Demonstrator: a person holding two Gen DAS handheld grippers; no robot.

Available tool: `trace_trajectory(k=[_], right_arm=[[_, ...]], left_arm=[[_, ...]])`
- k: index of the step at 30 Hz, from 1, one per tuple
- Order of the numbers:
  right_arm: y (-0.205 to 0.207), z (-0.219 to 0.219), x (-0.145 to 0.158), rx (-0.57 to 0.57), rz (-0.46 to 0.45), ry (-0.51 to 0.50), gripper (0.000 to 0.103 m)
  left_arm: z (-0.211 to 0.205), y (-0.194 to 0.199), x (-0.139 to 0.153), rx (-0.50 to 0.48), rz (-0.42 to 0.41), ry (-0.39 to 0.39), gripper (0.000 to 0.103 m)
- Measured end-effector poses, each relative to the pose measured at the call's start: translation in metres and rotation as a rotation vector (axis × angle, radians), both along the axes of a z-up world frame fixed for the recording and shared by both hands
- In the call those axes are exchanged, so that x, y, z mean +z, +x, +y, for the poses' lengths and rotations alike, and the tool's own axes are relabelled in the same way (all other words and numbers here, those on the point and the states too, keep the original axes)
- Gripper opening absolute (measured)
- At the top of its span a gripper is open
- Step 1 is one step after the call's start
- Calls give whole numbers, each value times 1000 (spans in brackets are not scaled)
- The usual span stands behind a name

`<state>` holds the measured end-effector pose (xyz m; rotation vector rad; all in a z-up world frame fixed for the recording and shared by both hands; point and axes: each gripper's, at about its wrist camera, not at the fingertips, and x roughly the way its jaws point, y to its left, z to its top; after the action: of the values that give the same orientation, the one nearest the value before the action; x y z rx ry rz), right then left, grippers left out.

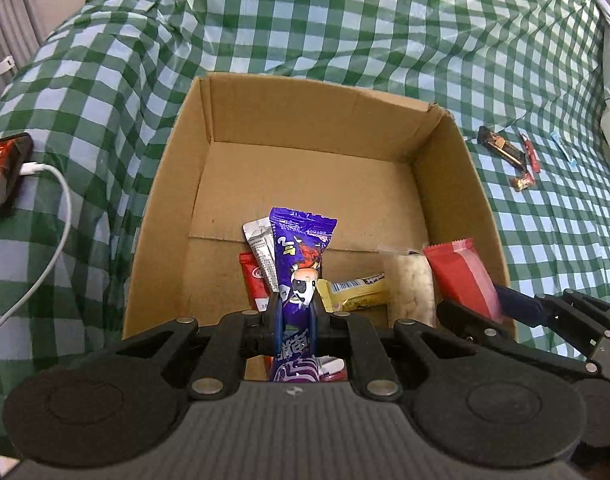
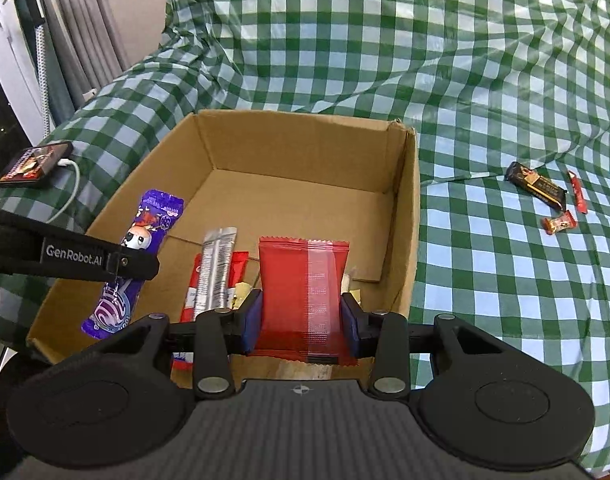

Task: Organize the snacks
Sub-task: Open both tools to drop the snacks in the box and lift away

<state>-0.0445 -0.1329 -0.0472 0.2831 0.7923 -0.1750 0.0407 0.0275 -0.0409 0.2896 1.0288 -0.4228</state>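
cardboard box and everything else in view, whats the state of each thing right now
cardboard box: open, partly filled with snacks
purple snack packet: gripped by left gripper, held over the box
red snack packet: gripped by right gripper, held over the box
silver packet: lying in the box
yellow bar: lying in the box
dark chocolate bar: on the checked cloth, outside the box
phone: screen lit, cable plugged in

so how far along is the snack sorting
Partly done. The cardboard box already holds a silver packet, a yellow bar and others. In hand over the box: the left gripper grips a purple packet, the right gripper a red packet. Left on the checked cloth: a dark bar and small red snacks.
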Motion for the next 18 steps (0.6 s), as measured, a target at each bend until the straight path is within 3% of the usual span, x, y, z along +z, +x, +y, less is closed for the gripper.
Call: trace_trajectory(k=[7, 8, 9, 10, 11, 13, 18], right_arm=[[14, -7, -8, -11, 11, 4, 43], [16, -9, -8, -14, 11, 6, 45], [18, -11, -9, -17, 13, 15, 47], [20, -11, -9, -22, 17, 25, 52], [22, -13, -10, -25, 27, 43, 66], [23, -14, -9, -41, 48, 74, 80], [1, 0, 1, -44, 48, 80, 89]], left_arm=[[-7, 16, -9, -4, -1, 28, 15], [-7, 17, -9, 1, 0, 33, 25], [-5, 18, -9, 7, 0, 38, 56], [-4, 19, -8, 18, -4, 43, 76], [-1, 18, -4, 41, -23, 47, 102], [7, 9, 4, 52, -86, 23, 103], [26, -23, 13, 36, -96, 55, 103]])
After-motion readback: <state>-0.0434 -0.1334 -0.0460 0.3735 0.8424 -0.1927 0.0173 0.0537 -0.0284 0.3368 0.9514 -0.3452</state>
